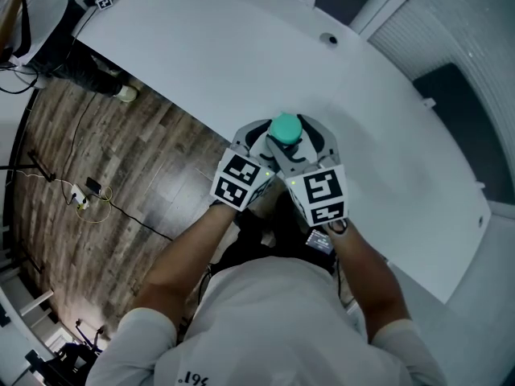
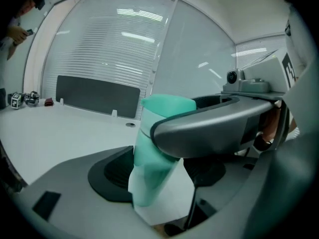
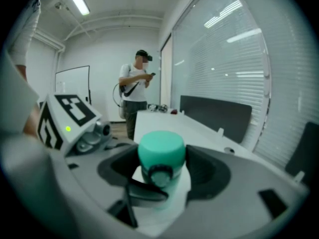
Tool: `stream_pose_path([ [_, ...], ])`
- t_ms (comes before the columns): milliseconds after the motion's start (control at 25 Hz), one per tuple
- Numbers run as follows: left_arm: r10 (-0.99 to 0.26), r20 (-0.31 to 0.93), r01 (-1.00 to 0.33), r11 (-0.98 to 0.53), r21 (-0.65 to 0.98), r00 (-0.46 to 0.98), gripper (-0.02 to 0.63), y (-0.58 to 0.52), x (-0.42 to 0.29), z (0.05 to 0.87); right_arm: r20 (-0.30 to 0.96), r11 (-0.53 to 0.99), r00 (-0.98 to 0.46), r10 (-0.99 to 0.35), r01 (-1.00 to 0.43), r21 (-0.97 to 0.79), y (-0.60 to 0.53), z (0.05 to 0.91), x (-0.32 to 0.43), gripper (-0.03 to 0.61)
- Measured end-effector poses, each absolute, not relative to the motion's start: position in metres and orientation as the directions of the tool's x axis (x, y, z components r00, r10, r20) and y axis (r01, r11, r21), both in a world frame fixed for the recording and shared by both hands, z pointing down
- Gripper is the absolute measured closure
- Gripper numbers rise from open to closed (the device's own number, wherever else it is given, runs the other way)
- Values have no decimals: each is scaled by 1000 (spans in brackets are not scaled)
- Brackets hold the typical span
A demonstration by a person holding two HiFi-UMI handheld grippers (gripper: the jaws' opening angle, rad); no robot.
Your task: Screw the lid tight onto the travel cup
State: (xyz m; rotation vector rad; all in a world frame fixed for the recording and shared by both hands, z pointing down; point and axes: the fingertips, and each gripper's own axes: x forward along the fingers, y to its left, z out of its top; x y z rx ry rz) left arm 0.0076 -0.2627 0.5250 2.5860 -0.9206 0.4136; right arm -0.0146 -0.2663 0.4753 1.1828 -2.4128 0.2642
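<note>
Head view shows both bare forearms reaching forward from the person's chest and converging, so that the left gripper (image 1: 261, 145) and right gripper (image 1: 310, 143) meet nose to nose at the near edge of the white table (image 1: 241, 47), their marker cubes (image 1: 239, 180) almost touching. Between them stands the teal travel cup (image 2: 152, 173), with its rounded lid (image 1: 286, 126) poking up above the grey jaws. Left gripper view has the cup body leaning between that gripper's jaws, which are drawn in on it: the dark pad on the left lies against the body, while a sliver of white table shows between the tapering lower body and the other pad. A jaw of the right gripper crosses in front of the cup's upper part. Right gripper view has its two dark pads pressed to either side of the lid, clamping it, with a dark strap and round knob facing the camera. A person (image 3: 133, 91) stands well behind, beside the table's far end.
</note>
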Motion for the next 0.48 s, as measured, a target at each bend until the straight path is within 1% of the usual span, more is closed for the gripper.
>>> stream_pose_path([
  [120,-520,387,-625,-749,220,761,284,-261,6,522,463,633,-557,-689,-774,9,-266,475,-15,270],
  [280,-402,400,-489,-861,140,823,284,-260,-1,519,472,704,-618,-629,-710,8,-266,475,-17,270],
  [360,-355,410,-433,-894,112,840,284,-261,1,517,478,735,-644,-598,-678,6,-266,475,-16,270],
  [480,-345,411,-422,-899,113,844,285,-260,6,517,481,751,-659,-579,-661,-1,-266,474,-19,270],
])
